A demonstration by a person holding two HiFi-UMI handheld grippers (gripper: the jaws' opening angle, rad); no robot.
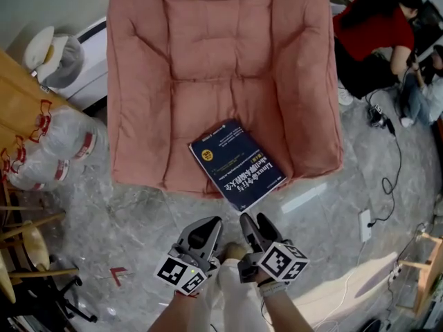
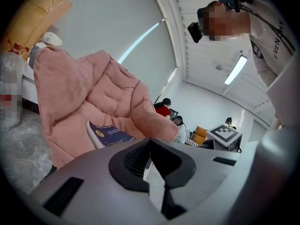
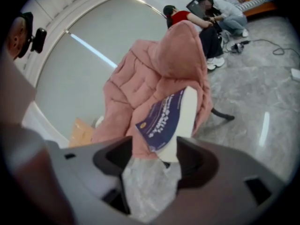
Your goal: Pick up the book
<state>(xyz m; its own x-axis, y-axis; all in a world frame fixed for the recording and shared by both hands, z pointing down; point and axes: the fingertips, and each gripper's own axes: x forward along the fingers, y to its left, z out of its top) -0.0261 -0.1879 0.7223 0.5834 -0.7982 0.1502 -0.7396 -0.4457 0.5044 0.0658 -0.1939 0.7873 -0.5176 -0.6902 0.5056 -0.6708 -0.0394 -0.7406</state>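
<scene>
A dark blue book (image 1: pixel 237 164) lies face up on the front edge of the seat of a pink padded chair (image 1: pixel 221 68), one corner jutting over the edge. Both grippers hang low over the marble floor, short of the chair's front. My left gripper (image 1: pixel 208 225) has its fingers together and holds nothing; in its own view the book (image 2: pixel 110 134) sits ahead, above the closed tips (image 2: pixel 150 142). My right gripper (image 1: pixel 257 221) stands open and empty, with the book (image 3: pixel 164 118) just beyond the gap between its fingers (image 3: pixel 152 156).
White plastic bags (image 1: pixel 55 147) and a wooden cabinet (image 1: pixel 21 95) stand at the left, with a wooden chair (image 1: pixel 28 241) below them. People (image 1: pixel 377 33) sit on the floor at the back right. A cable and power strip (image 1: pixel 365 225) lie at the right.
</scene>
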